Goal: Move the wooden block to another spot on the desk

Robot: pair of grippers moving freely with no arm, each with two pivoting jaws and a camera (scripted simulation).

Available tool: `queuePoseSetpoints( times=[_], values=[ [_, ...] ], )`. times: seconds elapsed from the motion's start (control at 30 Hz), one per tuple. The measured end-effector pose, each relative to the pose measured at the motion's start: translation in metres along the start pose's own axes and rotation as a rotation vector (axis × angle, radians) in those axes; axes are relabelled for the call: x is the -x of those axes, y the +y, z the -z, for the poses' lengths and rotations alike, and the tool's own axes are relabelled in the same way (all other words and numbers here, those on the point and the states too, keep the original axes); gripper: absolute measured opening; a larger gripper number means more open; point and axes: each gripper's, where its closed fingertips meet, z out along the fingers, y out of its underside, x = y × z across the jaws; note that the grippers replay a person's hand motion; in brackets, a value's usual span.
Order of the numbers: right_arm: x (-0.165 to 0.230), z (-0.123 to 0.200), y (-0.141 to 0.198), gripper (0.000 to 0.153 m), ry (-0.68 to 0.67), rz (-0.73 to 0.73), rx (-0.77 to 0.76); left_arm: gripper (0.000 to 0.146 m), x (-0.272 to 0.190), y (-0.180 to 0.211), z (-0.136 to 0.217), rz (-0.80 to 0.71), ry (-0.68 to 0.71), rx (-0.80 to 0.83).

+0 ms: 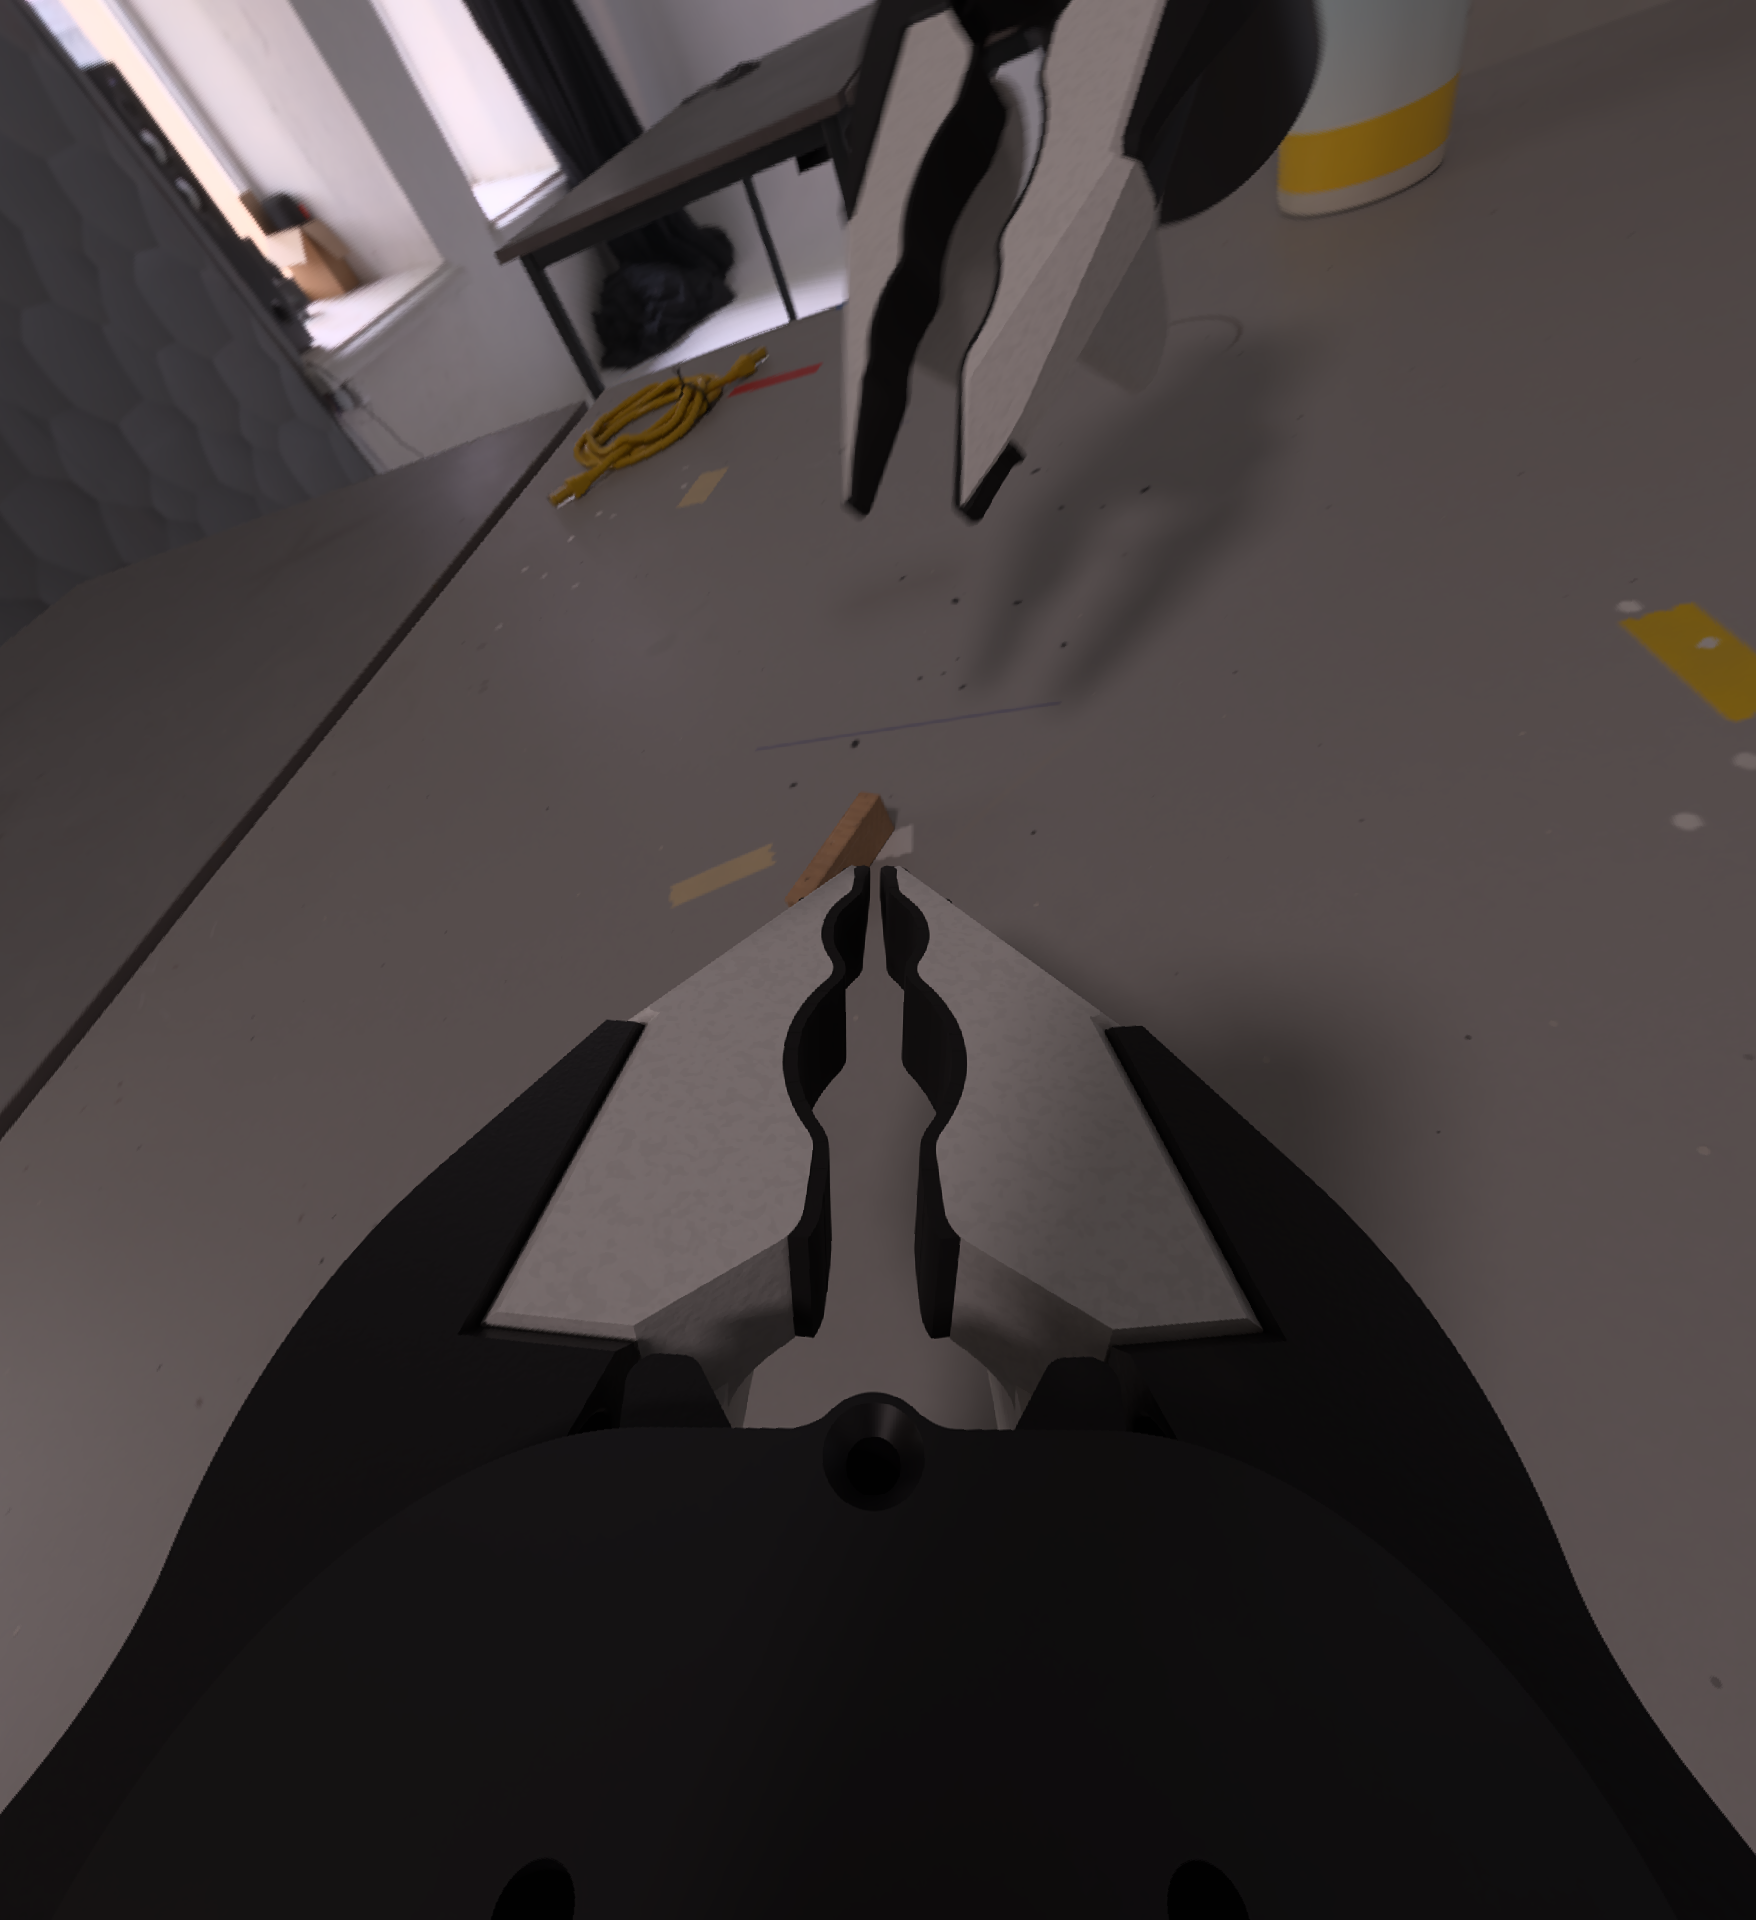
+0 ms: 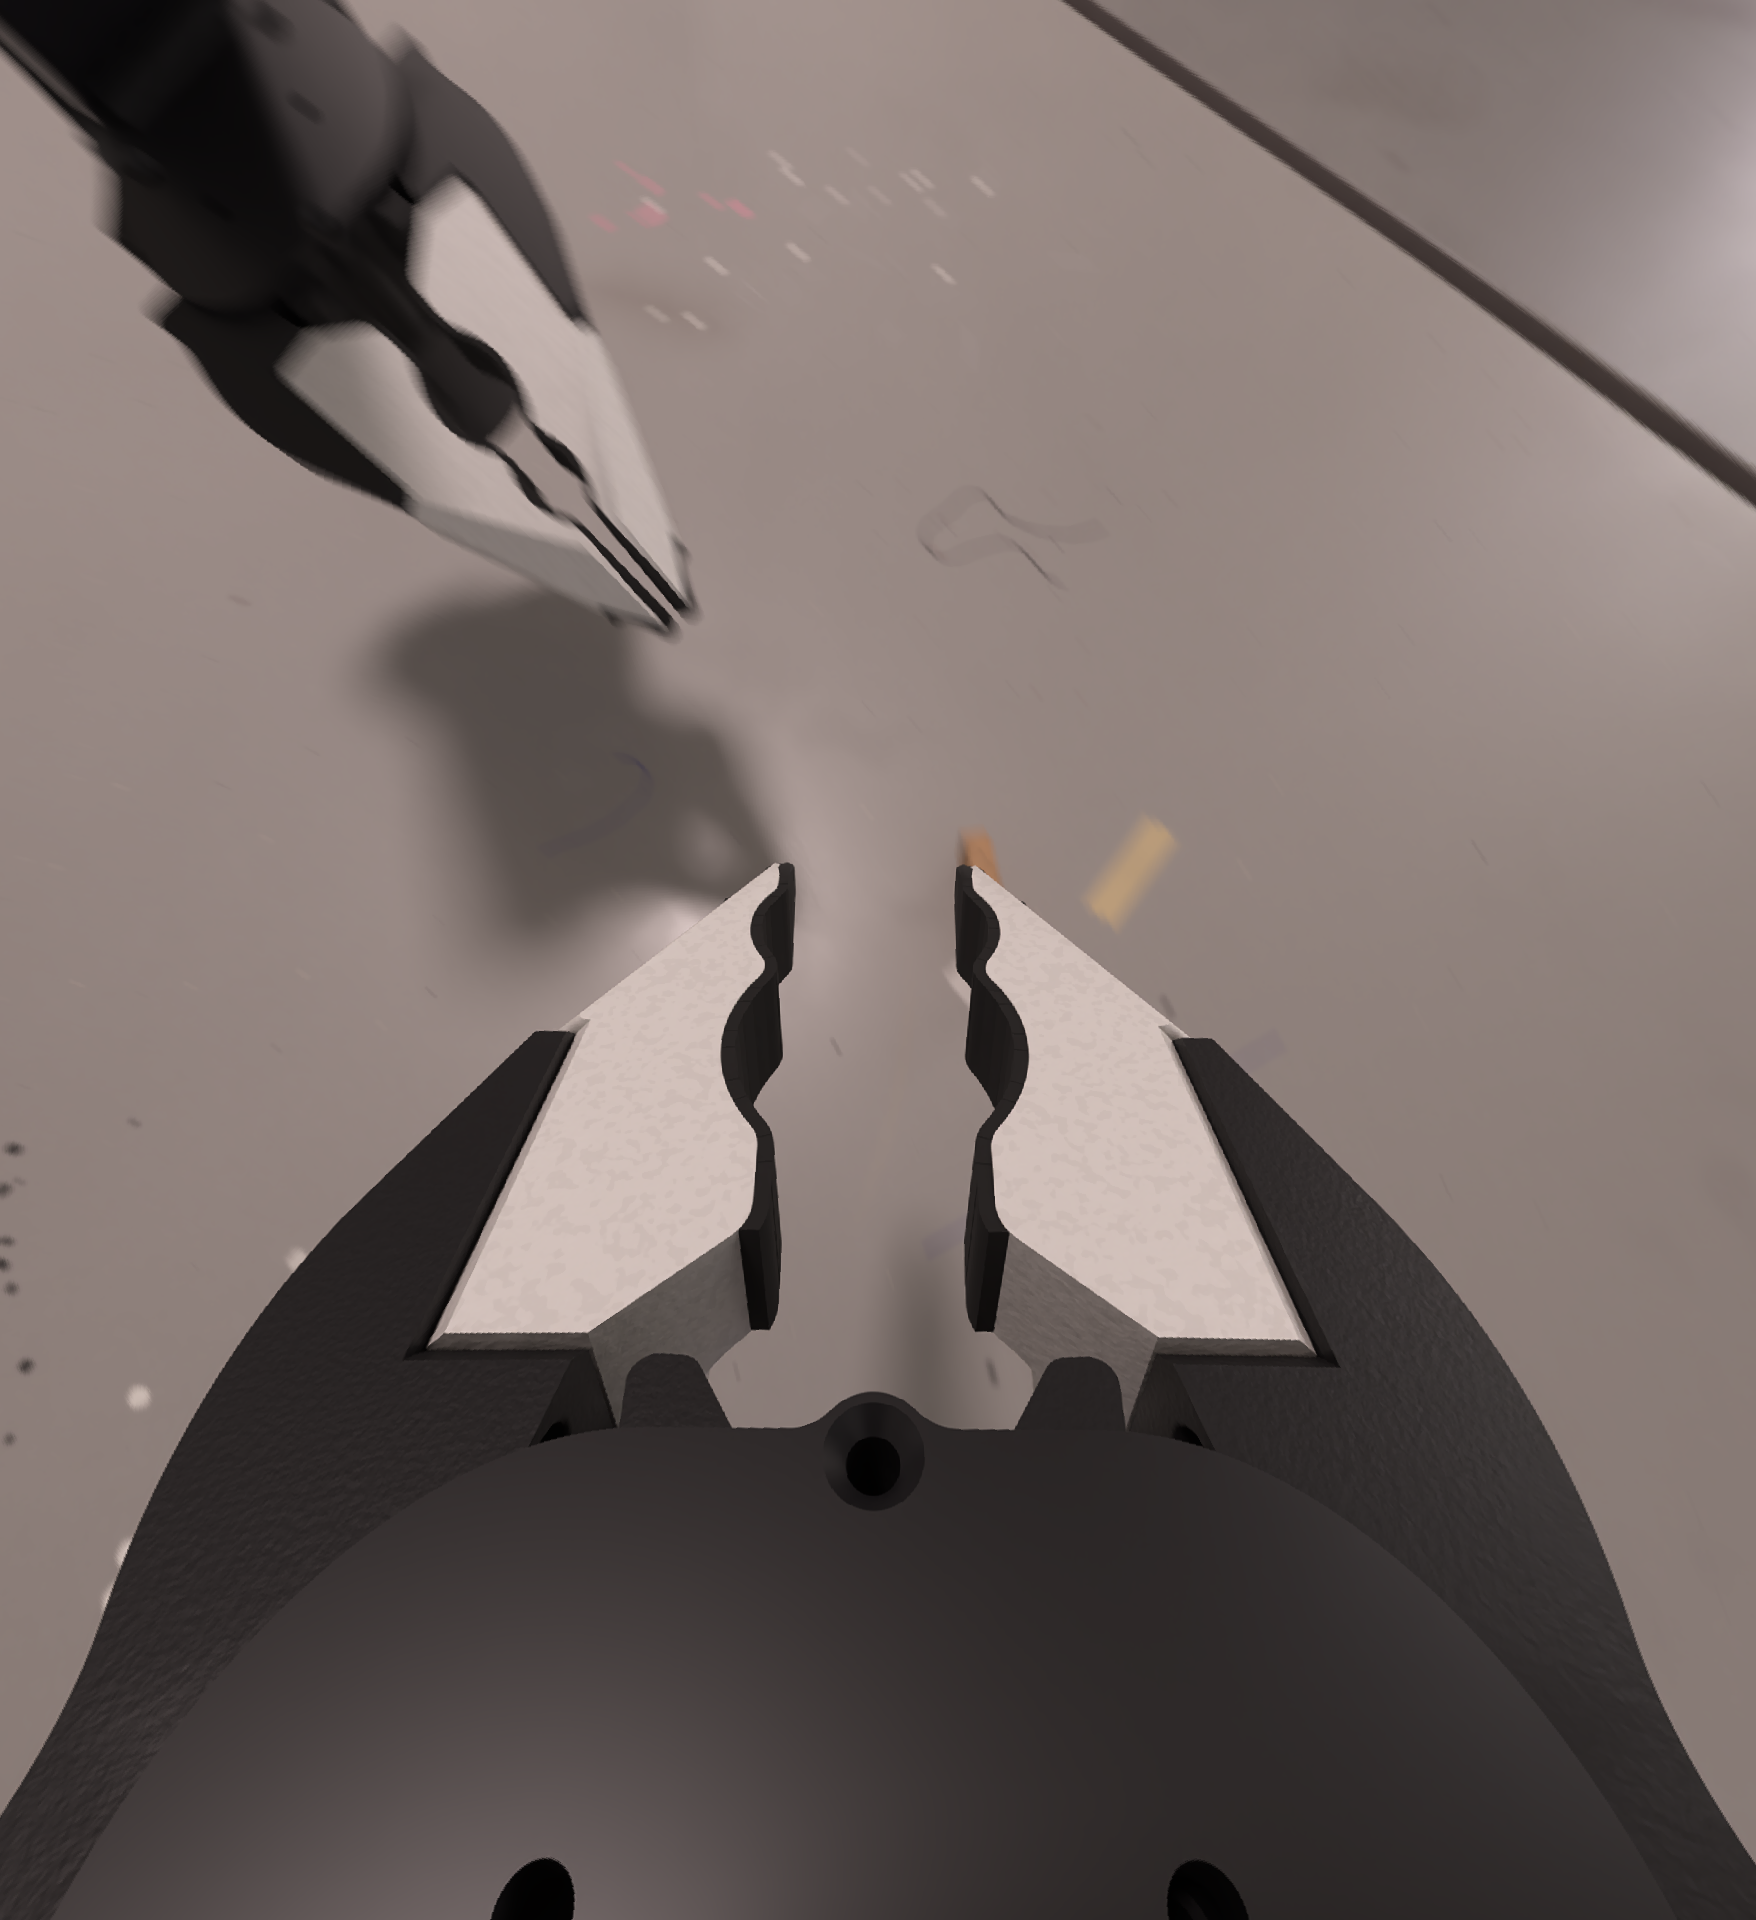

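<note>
A small tan wooden block [image 1: 843, 847] lies on the grey desk [image 1: 1321, 987], just past my left gripper's fingertips and partly hidden by them. My left gripper [image 1: 876, 875] is shut and holds nothing. It also shows in the right wrist view [image 2: 671, 613], hovering above the desk at the upper left. My right gripper [image 2: 874, 878] is open and empty above the desk; it also shows in the left wrist view [image 1: 924, 504], hanging over the far side. In the right wrist view, only a sliver of the block [image 2: 980, 850] peeks out behind the right fingertip.
A tan tape strip [image 1: 723, 873] lies beside the block, also in the right wrist view [image 2: 1128, 871]. A coiled yellow cable [image 1: 645, 426], yellow tape [image 1: 1715, 660] and a white and yellow cylinder [image 1: 1373, 135] sit farther off. A desk seam [image 1: 261, 810] runs along the left.
</note>
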Motion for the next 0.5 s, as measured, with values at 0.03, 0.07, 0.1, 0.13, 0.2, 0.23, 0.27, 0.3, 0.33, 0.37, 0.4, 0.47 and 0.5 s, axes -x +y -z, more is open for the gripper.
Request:
queuePoseSetpoints(
  times=[0.03, 0.07, 0.1, 0.13, 0.2, 0.23, 0.27, 0.3, 0.33, 0.37, 0.4, 0.47, 0.5],
  values=[
    [-0.01, 0.01, 0.013, 0.031, 0.048, -0.029, 0.024, 0.002, 0.001, 0.002, 0.0, 0.0, -0.01, 0.013],
    [-0.018, 0.021, 0.028, 0.032, 0.084, -0.071, 0.042, 0.002, 0.002, 0.004, 0.0, 0.001, -0.019, 0.023],
    [-0.023, 0.029, 0.042, 0.035, 0.101, -0.121, 0.066, 0.002, 0.003, 0.005, 0.0, 0.003, -0.028, 0.031],
    [-0.023, 0.035, 0.057, 0.039, 0.104, -0.168, 0.092, 0.002, 0.005, 0.006, -0.001, 0.007, -0.038, 0.037],
    [-0.016, 0.035, 0.076, 0.043, 0.101, -0.206, 0.109, 0.002, 0.009, 0.008, -0.001, 0.026, -0.058, 0.051],
    [-0.01, 0.029, 0.081, 0.043, 0.101, -0.198, 0.106, 0.002, 0.011, 0.01, -0.001, 0.045, -0.064, 0.056],
    [-0.004, 0.02, 0.085, 0.043, 0.095, -0.177, 0.112, 0.002, 0.013, 0.01, 0.0, 0.065, -0.066, 0.056],
    [0.0, 0.01, 0.089, 0.043, 0.095, -0.14, 0.135, 0.002, 0.014, 0.009, 0.001, 0.086, -0.062, 0.049],
    [0.001, 0.0, 0.091, 0.043, 0.105, -0.09, 0.162, 0.002, 0.015, 0.008, 0.002, 0.105, -0.056, 0.034],
    [0.0, -0.01, 0.089, 0.043, 0.112, -0.037, 0.176, 0.002, 0.016, 0.005, 0.003, 0.121, -0.05, 0.016],
    [-0.004, -0.019, 0.085, 0.043, 0.111, 0.012, 0.167, 0.002, 0.016, 0.002, 0.004, 0.133, -0.042, -0.005],
    [-0.014, -0.034, 0.074, 0.043, 0.08, 0.082, 0.126, 0.002, 0.015, -0.002, 0.007, 0.149, -0.025, -0.039],
    [-0.02, -0.04, 0.072, 0.044, 0.046, 0.109, 0.131, 0.002, 0.015, -0.003, 0.008, 0.153, -0.023, -0.048]
  ],
)
